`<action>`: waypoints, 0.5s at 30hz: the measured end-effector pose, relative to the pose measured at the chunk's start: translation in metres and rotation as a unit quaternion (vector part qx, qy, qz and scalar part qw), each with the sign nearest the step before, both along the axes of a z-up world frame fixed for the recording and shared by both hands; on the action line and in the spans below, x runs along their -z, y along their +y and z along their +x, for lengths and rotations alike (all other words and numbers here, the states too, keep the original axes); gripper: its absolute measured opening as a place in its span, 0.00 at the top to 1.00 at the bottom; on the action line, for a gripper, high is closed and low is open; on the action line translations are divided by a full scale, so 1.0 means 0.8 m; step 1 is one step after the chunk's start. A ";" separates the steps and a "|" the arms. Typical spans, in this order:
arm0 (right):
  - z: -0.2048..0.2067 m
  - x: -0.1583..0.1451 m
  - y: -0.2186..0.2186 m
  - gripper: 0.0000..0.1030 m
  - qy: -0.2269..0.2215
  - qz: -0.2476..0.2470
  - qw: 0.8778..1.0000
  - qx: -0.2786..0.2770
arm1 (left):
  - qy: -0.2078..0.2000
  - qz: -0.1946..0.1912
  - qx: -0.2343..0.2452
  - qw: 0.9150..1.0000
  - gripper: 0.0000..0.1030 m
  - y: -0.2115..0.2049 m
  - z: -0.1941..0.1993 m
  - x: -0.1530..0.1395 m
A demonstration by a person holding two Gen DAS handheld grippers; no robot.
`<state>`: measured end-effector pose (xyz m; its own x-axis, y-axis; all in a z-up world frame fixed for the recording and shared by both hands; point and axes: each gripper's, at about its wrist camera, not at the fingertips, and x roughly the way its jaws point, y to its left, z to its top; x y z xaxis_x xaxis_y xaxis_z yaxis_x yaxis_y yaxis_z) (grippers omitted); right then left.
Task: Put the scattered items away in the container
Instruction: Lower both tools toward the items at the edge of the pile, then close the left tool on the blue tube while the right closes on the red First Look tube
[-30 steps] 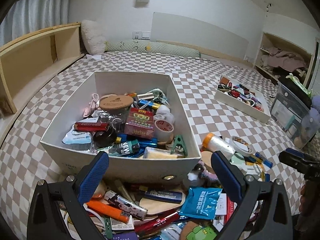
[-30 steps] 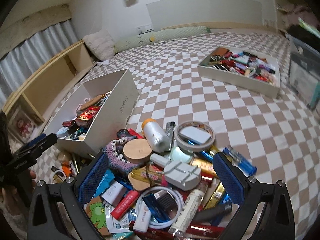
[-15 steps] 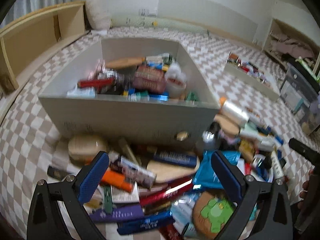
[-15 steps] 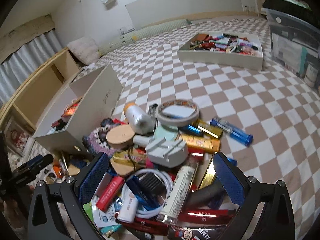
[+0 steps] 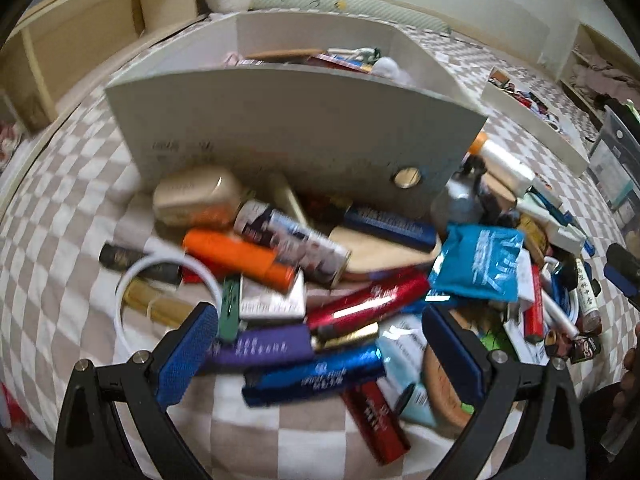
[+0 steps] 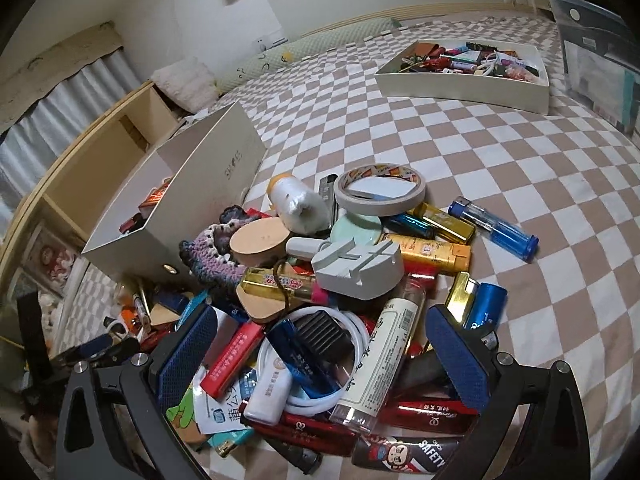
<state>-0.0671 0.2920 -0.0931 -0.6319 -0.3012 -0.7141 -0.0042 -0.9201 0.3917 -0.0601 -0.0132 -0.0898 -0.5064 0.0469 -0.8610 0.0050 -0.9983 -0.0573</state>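
Note:
A white box [image 5: 288, 128] holding several small items stands on the checkered bed; it also shows in the right wrist view [image 6: 192, 200]. A pile of scattered items lies in front of it: an orange tube [image 5: 236, 258], a red tube [image 5: 368, 302], a blue packet [image 5: 478, 264], a purple bar [image 5: 264, 348], a blue bar [image 5: 316, 372]. My left gripper [image 5: 320, 354] is open, low over the purple and blue bars. My right gripper [image 6: 320, 356] is open, low over a white cable ring [image 6: 316, 360] and a white tube [image 6: 380, 360].
A roll of tape [image 6: 380, 194], a white bottle [image 6: 296, 204], a grey block [image 6: 358, 270] and blue lighters [image 6: 494, 228] lie in the pile. A second white tray [image 6: 464, 84] with small items stands further back on the bed. A wooden shelf [image 5: 92, 36] runs along the left.
Both grippers have dropped lower and closer to the pile. The left view now looks at the box's front wall instead of down into it. Both stay open.

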 end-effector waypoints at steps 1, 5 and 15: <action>0.000 0.000 0.000 0.00 0.000 -0.001 1.000 0.000 | -0.005 0.001 -0.004 1.000 0.00 -0.002 0.003 0.002; 0.002 0.000 0.000 0.00 0.001 -0.003 1.000 0.000 | -0.023 0.001 -0.020 1.000 0.00 -0.005 0.009 0.011; 0.016 0.001 -0.011 0.00 0.000 -0.018 1.000 -0.021 | -0.052 -0.022 -0.050 0.997 0.01 -0.003 0.025 0.034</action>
